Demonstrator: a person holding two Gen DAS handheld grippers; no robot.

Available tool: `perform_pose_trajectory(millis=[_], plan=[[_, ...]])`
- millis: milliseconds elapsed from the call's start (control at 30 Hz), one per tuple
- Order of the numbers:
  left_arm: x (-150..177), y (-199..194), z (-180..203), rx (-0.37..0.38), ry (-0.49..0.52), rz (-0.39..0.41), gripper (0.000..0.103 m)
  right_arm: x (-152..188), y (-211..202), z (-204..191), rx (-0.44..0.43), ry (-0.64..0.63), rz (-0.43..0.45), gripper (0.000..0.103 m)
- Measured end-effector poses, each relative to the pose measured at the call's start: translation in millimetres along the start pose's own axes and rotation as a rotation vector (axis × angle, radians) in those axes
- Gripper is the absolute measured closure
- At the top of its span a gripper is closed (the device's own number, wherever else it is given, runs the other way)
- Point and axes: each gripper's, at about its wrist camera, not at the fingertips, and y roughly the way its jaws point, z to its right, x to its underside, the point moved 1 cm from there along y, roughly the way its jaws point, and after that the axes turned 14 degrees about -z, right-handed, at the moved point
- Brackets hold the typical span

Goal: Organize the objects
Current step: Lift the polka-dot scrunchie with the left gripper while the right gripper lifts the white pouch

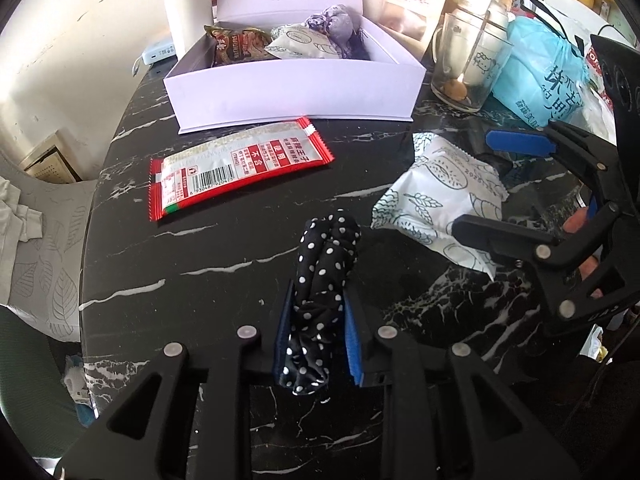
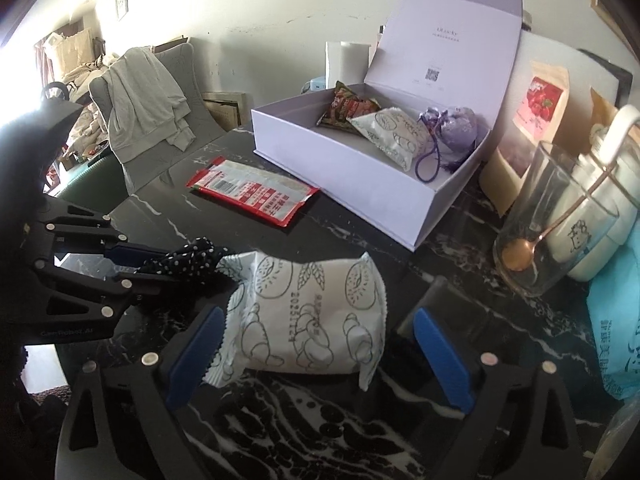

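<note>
L gripper [image 1: 316, 344] clamped on polka-dot cloth [image 1: 320, 280]; R gripper [image 2: 316, 356] wide apart round white snack pack [image 2: 308, 320].

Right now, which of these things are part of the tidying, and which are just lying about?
Part of the job: box, dotted cloth in the left gripper, white packet between the open right gripper, red packet.

Lying about: glass, blue bag, paper roll.

Open box [image 1: 288, 88] at table [image 1: 224, 264] rear, flat packet [image 1: 240, 168] before it, bread packet [image 1: 436, 200] right, glass [image 1: 468, 68] beside box
</note>
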Motion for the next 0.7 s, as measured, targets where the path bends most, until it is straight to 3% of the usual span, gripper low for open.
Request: perform_pose_trajectory(millis=[67,200,433,500,567,633,700], plan=[[-1,0,0,-0.009,-0.001,0.002,0.078,-3,2,-1,0.009,-0.003,-0.002,0.006],[-4,2,-3,-0.043,-0.014,0.009,0.060,-6,7,-8,0.026,-0.039,-0.012,0.006],[-3,3,-6,-0.039,-0.019,0.024,0.060,-5,12,-17,0.061,-0.060,-0.019,0.006],[-3,3,-6,-0.040,-0.017,0.028,0.060,-4,12,-18,0.054,-0.061,-0.021,0.016],[-2,3,-7,-0.039,-0.018,0.032,0.061,-2,14,-17,0.025,-0.056,-0.046,0.026],[-1,2,-5,-0.033,-0.012,0.037,0.082,0,13,-16,0.018,-0.049,-0.038,0.030],[-1,2,-3,-0.037,-0.010,0.035,0.087,1,10,-15,0.018,-0.051,-0.033,0.036]])
